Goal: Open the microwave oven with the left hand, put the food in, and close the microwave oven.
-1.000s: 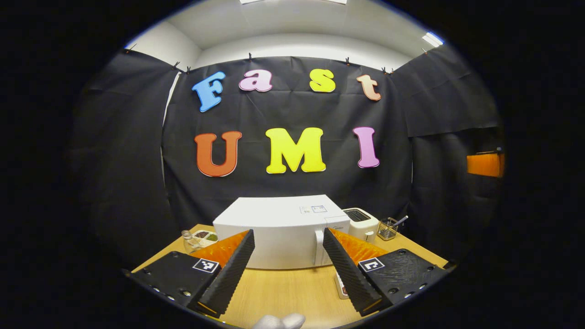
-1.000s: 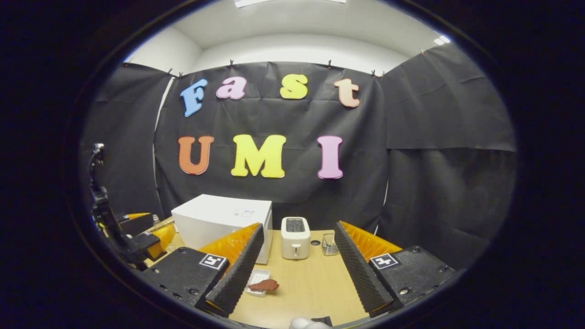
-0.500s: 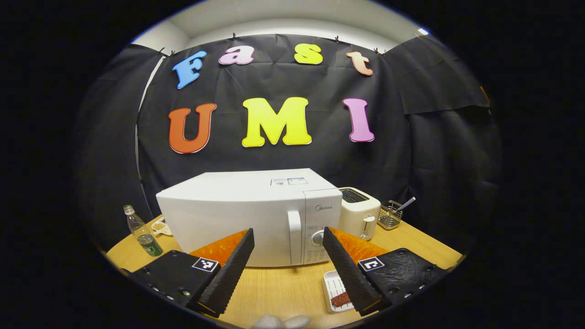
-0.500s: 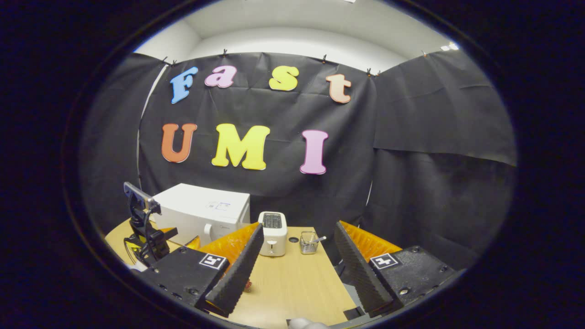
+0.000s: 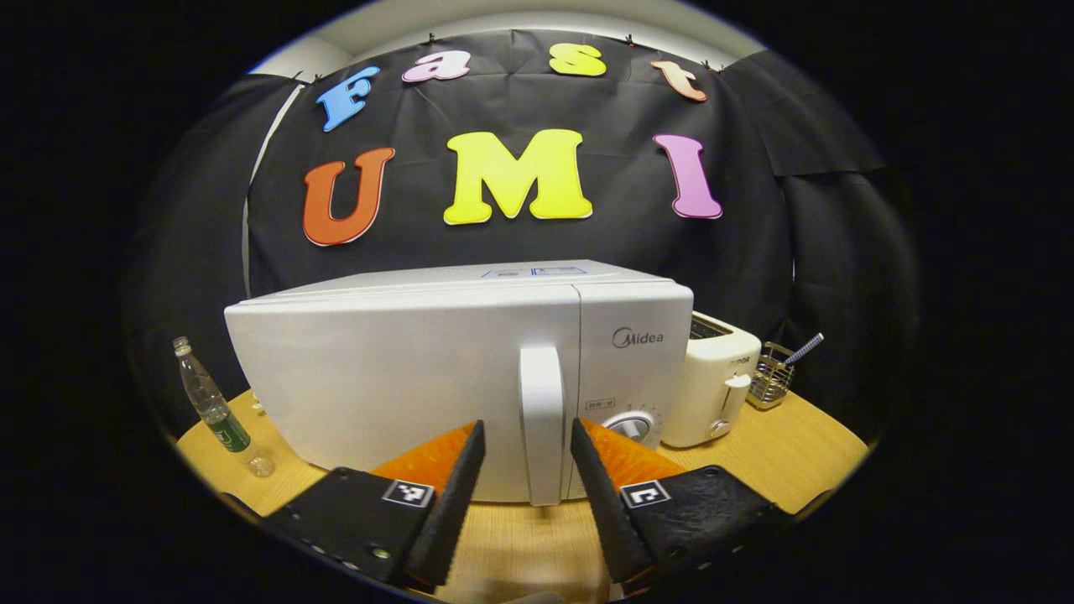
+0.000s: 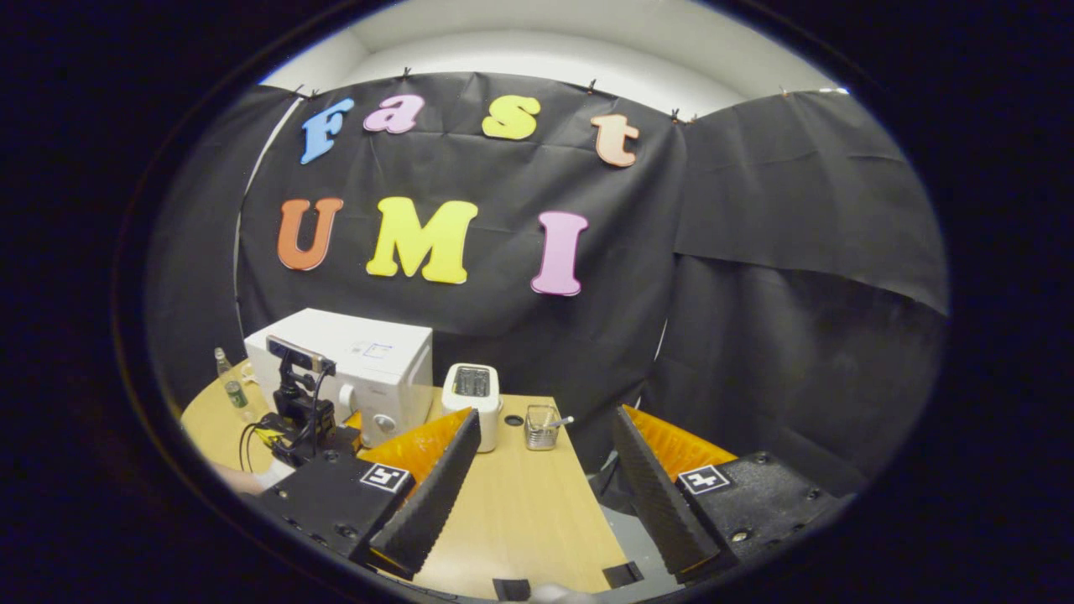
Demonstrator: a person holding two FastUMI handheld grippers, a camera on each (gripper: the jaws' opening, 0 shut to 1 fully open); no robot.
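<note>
Wood table [image 5: 780,457]: microwave handle [image 5: 542,419] upright, dead ahead between my left gripper [image 5: 522,470]'s spread fingers — untouched; right gripper [image 6: 545,478] wide, farther back.

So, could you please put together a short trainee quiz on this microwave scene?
1. True or false: the white microwave oven has its door open.
2. What lines up between the left gripper fingers? A) white toaster B) white vertical door handle C) clear plastic bottle
3. Fill in: the wire mesh basket stands beside the ____.

Key: 1 false; 2 B; 3 toaster.
</note>
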